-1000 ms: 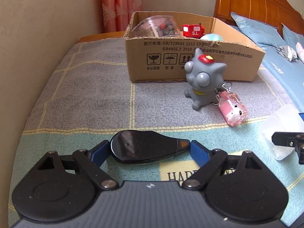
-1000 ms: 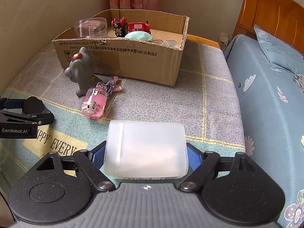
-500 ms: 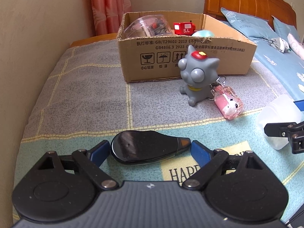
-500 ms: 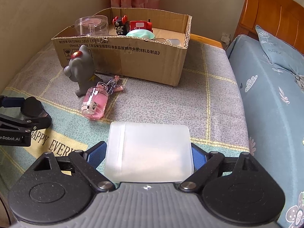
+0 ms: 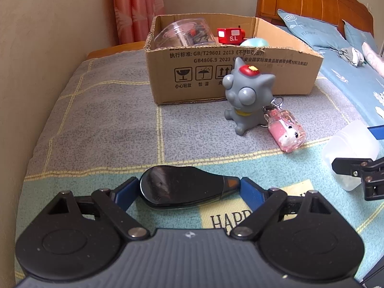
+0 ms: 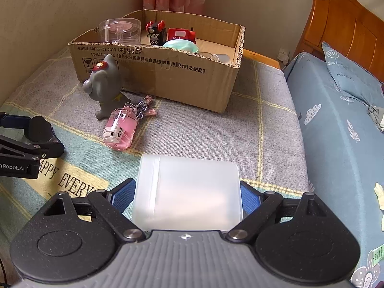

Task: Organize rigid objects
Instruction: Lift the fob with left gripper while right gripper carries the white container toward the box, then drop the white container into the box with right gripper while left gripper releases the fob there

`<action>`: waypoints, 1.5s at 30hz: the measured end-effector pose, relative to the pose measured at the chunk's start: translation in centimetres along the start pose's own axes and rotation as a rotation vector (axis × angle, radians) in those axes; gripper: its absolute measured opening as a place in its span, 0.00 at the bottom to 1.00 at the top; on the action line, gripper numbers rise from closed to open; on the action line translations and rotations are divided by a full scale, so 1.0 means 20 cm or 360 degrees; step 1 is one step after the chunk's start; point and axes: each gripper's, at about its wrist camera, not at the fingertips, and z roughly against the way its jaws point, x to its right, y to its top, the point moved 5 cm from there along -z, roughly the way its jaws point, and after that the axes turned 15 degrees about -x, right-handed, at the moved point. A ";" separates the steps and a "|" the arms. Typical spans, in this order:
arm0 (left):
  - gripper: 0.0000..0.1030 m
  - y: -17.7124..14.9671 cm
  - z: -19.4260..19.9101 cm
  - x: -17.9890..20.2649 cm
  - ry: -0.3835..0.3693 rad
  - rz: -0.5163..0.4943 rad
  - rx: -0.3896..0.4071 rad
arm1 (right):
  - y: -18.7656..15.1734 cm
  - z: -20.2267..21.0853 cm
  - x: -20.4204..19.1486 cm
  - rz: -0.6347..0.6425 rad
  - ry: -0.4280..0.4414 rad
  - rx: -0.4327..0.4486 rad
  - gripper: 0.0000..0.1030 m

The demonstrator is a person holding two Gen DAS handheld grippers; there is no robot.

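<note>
My left gripper is shut on a glossy black teardrop-shaped object and holds it above the blanket. My right gripper is shut on a frosted white plastic box, which also shows at the right of the left wrist view. The open cardboard box stands behind, also seen in the right wrist view. It holds a clear tub, toy trains and a mint bowl. A grey cat figure and a pink keychain bottle lie in front of it.
Everything rests on a grey and teal checked blanket. A wall runs along the left. A bed with blue sheets and a wooden headboard lies to the right. The left gripper shows at the left edge of the right wrist view.
Both grippers have moved slightly forward toward the cardboard box while keeping their holds. The objects on the blanket have not moved.
</note>
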 end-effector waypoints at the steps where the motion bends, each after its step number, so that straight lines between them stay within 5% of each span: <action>1: 0.87 0.00 0.00 0.00 -0.0003 0.0001 -0.0006 | 0.00 0.00 0.00 0.0004 -0.0002 0.0000 0.85; 23: 0.87 0.07 0.30 0.08 -0.0093 -0.0211 0.0076 | 0.15 0.23 0.09 0.0229 0.0192 0.0050 0.85; 37: 0.87 0.18 0.49 0.00 -0.0037 -0.0196 0.0232 | 0.77 0.31 0.24 0.0209 0.0196 0.0174 0.85; 45: 0.87 0.21 0.55 -0.05 0.0006 -0.0173 0.0284 | 1.13 0.11 0.30 0.0116 0.0186 0.0051 0.85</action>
